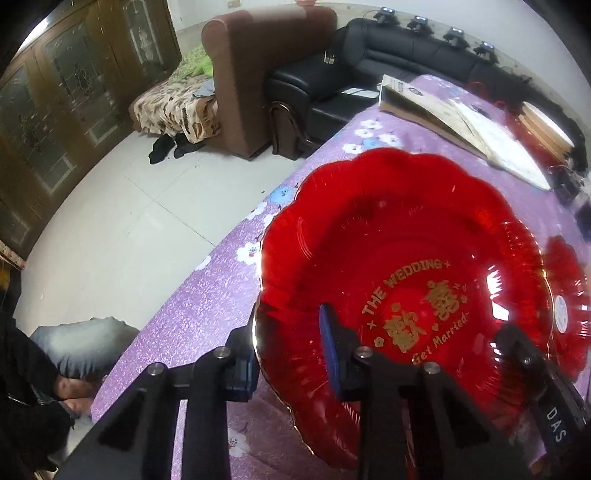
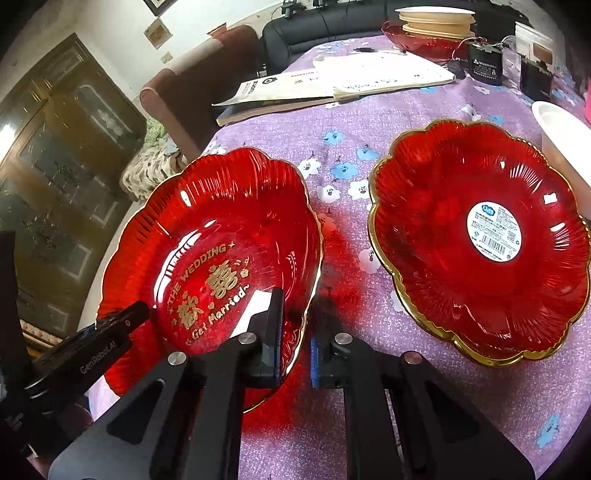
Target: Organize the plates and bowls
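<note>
On the red plate (image 2: 207,258), gold lettering reads "THE WEDDING".

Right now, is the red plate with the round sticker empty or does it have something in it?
Empty. The sticker plate shows only its white label and bare red glass; no claw touches it.

Left wrist view: from the near left edge of the red scalloped glass plate with gold wedding lettering (image 1: 406,266), looking steeply down and across it, very close
Right wrist view: from the same plate's (image 2: 221,251) near right edge, facing down the purple flowered tablecloth (image 2: 369,110), close
Shared: the lettered plate, the open paper booklet (image 1: 461,122) (image 2: 332,88), the black leather sofa (image 1: 406,48) (image 2: 314,29)
</note>
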Tool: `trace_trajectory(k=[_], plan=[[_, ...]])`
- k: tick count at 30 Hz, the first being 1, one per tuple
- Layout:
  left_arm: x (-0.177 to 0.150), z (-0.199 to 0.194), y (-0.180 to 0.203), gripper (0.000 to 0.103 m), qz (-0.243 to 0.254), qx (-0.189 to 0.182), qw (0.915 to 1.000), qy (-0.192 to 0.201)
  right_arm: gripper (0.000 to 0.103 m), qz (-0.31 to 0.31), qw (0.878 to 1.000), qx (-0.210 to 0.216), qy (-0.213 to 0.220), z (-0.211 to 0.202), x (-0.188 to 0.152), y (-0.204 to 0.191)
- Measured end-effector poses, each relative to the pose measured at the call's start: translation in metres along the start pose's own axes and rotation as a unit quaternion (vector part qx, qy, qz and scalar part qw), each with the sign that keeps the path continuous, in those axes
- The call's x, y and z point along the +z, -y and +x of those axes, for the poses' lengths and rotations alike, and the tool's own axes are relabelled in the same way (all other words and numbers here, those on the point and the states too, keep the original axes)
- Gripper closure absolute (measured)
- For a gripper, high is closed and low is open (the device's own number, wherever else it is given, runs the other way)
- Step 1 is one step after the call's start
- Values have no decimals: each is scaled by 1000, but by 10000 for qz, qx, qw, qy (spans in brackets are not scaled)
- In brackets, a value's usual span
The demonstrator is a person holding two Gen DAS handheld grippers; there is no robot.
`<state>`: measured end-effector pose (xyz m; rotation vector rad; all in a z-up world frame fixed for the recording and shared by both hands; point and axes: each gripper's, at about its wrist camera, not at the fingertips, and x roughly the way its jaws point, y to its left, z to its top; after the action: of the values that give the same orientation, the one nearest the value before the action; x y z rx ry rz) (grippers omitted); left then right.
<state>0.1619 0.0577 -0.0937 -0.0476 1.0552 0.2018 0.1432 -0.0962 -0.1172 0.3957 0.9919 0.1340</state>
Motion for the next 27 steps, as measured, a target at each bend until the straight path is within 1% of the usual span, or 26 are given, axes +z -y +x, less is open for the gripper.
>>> trace_trajectory(k=[3,8,11,14,17,21,23,27], plan=[[0,-1,-4,77,-22,-110,9999,12,92,-35,10000,-12,32,-1,-2,0],[-2,-5,-15,83,-195,-378,9991,13,92,9,10000,57,68,-1,-3,3],[-6,-9,-14,84,-114,-336,9994,25,92,28,10000,76,27,-2,-4,4],[-13,-14,-18,84,-115,-378,9992,-12,92,11,10000,70,-15,-7,-8,3],[-30,-26,-24,84,-16,-349,9994,16,92,-69,9999,97,-85,-13,-17,0],[-52,-41,-33,84,95,-338,9994,13,92,-178,9996,179,-113,-27,-40,-2],[-64,-48,-40,84,123,-356,9993,-10,92,-202,9994,248,-136,-35,-52,-4],[-81,-65,-50,85,125,-346,9993,62,93,-297,9988,360,-151,-48,-68,-8]])
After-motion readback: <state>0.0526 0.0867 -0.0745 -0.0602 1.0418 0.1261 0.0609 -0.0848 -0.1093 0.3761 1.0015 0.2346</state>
